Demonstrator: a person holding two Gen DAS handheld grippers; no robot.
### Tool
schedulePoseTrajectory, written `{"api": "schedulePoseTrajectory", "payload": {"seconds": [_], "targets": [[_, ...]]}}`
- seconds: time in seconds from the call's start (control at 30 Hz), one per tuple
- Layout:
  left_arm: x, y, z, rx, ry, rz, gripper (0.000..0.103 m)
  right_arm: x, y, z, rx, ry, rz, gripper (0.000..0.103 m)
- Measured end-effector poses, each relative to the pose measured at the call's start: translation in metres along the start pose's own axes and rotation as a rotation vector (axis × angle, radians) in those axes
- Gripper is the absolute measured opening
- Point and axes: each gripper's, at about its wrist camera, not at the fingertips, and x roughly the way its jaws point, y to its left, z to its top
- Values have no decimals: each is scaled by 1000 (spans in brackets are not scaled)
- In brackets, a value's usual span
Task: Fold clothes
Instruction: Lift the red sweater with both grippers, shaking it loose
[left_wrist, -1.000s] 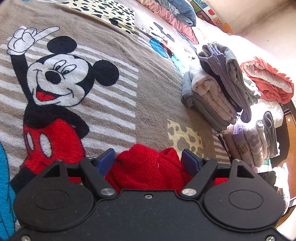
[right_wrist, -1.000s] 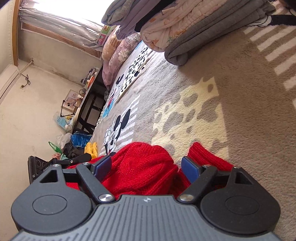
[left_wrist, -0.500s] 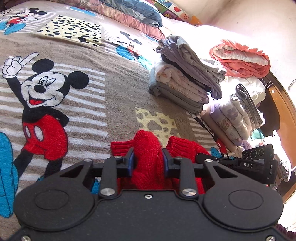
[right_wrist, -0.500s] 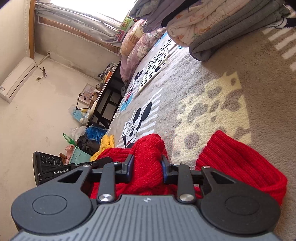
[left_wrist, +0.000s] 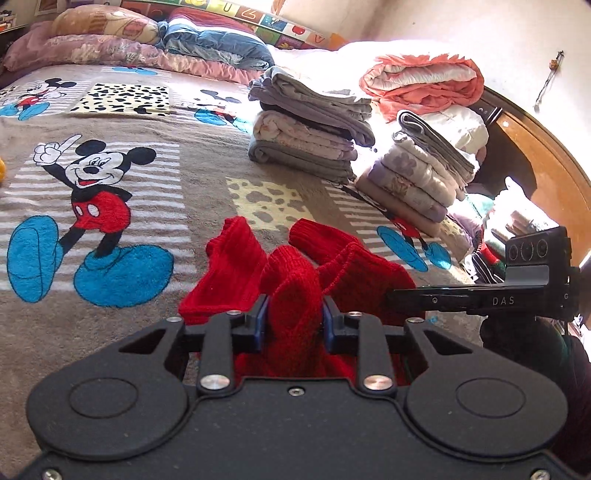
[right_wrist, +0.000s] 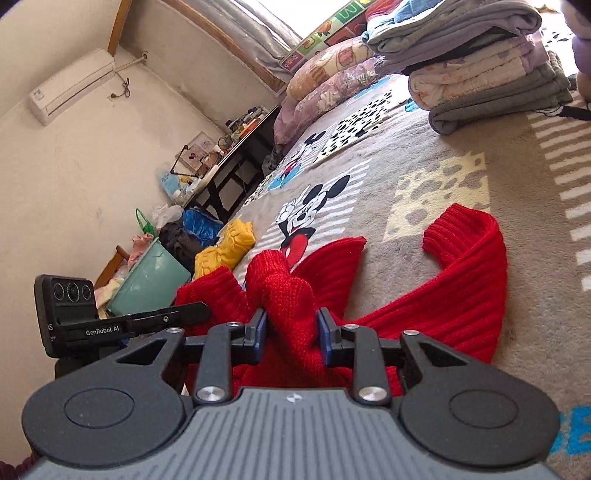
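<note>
Sweater (left_wrist: 291, 280) long axis runs away from me, cuffs foremost; my left gripper (left_wrist: 293, 321) and right gripper (right_wrist: 290, 328) each clamp a bunch of it.

One red sweater (left_wrist: 291, 280) — two folded stacks (left_wrist: 310, 144).

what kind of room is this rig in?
Most likely a home bedroom: the work surface is a bed with a grey cartoon-mouse blanket, pillows at its head, stacks of folded laundry on it, and a wall-mounted air conditioner.
</note>
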Motion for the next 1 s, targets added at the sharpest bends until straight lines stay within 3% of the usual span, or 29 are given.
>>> {"api": "schedulePoseTrajectory", "payload": {"seconds": [0.03, 0.13, 0.17, 0.23, 0.43, 0.73, 0.87, 0.9, 0.93, 1.0], "targets": [[-2, -3, -4, 24, 6, 15, 28, -3, 7, -7, -30, 13, -11, 30], [-10, -12, -11, 102, 12, 51, 60, -8, 26, -25, -126, 42, -55, 37], [-12, -14, -13, 130, 10, 64, 61, -9, 32, -29, -152, 48, -67, 40], [-17, -18, -15, 178, 10, 83, 61, -10, 41, -36, -200, 47, -88, 60], [-8, -17, -8, 281, 57, 132, 64, -5, 60, -38, -342, 71, -159, 63], [16, -15, 1, 335, 203, 128, 67, 18, 63, -16, -463, 156, -250, 66], [21, -21, 1, 372, 235, 125, 64, 30, 64, -16, -503, 237, -254, 63], [22, -22, 1, 380, 240, 124, 57, 32, 65, -17, -511, 256, -253, 55], [23, -23, 2, 382, 241, 134, 37, 34, 66, -17, -515, 270, -255, 45], [23, -23, 4, 375, 234, 145, 25, 37, 69, -20, -540, 279, -272, 35]]}}
